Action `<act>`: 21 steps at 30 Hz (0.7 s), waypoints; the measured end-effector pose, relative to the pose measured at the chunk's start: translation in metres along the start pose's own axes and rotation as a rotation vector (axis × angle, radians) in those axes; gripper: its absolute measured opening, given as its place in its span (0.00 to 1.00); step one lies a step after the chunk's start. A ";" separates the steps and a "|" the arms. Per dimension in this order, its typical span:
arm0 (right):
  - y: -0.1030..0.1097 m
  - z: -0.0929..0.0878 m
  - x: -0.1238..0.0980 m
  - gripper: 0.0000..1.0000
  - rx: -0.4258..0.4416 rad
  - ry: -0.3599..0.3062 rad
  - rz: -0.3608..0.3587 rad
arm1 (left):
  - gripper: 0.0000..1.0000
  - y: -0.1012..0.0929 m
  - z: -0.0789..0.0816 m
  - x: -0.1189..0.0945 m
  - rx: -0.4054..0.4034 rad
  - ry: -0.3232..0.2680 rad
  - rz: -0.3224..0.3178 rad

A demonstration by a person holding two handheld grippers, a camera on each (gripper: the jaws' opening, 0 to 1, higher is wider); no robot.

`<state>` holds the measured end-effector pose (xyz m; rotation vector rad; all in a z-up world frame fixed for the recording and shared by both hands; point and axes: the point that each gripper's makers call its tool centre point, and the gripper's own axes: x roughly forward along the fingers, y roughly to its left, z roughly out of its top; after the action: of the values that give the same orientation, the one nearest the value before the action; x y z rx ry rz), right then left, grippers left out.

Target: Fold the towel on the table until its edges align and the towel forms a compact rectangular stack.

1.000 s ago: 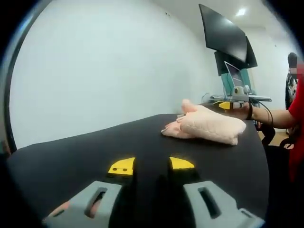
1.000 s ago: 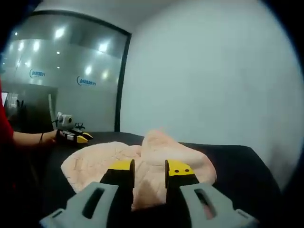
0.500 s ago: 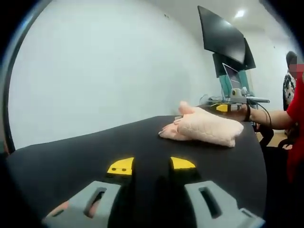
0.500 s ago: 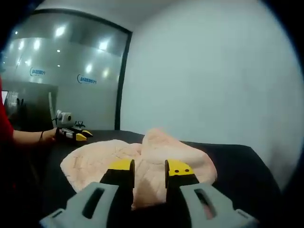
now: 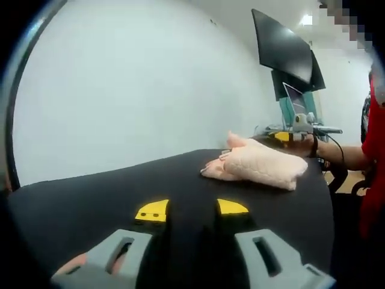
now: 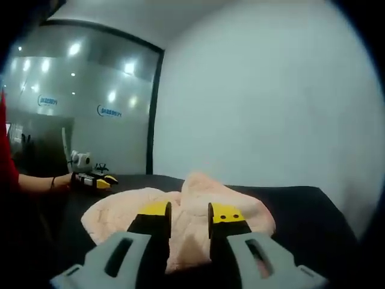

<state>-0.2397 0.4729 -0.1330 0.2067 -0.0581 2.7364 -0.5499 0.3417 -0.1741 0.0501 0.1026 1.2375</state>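
1. One pink towel (image 5: 255, 166) lies bunched on the black desk (image 5: 90, 198), right of centre in the left gripper view; in the right gripper view the towel (image 6: 120, 208) spreads across the lower middle of the frame, just behind that gripper's tips.
2. Two grippers: the left gripper (image 5: 191, 208) sits at the bottom centre of its view, jaws a moderate gap apart over bare desk, holding nothing and well apart from the towel.
3. The right gripper (image 6: 190, 210) has its jaws narrowly parted with towel showing in the gap; whether they pinch the cloth cannot be told.
4. One person: a forearm (image 5: 346, 154) with a red sleeve reaches in from the right edge of the left gripper view.
5. Two dark monitors (image 5: 287, 55) stand at upper right, beyond the desk.
6. A glass wall (image 6: 84, 108) with reflected lights fills the upper left of the right gripper view.
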 end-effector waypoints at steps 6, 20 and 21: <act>0.000 -0.008 0.002 0.22 -0.039 0.039 -0.002 | 0.15 -0.015 -0.004 0.017 0.021 0.086 -0.038; -0.029 -0.002 -0.007 0.21 0.014 -0.003 -0.112 | 0.21 -0.070 0.087 0.209 0.063 0.185 -0.173; -0.028 -0.003 -0.006 0.21 0.007 0.004 -0.111 | 0.19 -0.073 0.083 0.219 0.033 0.204 -0.202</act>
<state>-0.2238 0.4965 -0.1369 0.2006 -0.0348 2.6272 -0.4019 0.5259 -0.1099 -0.0576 0.2985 1.0364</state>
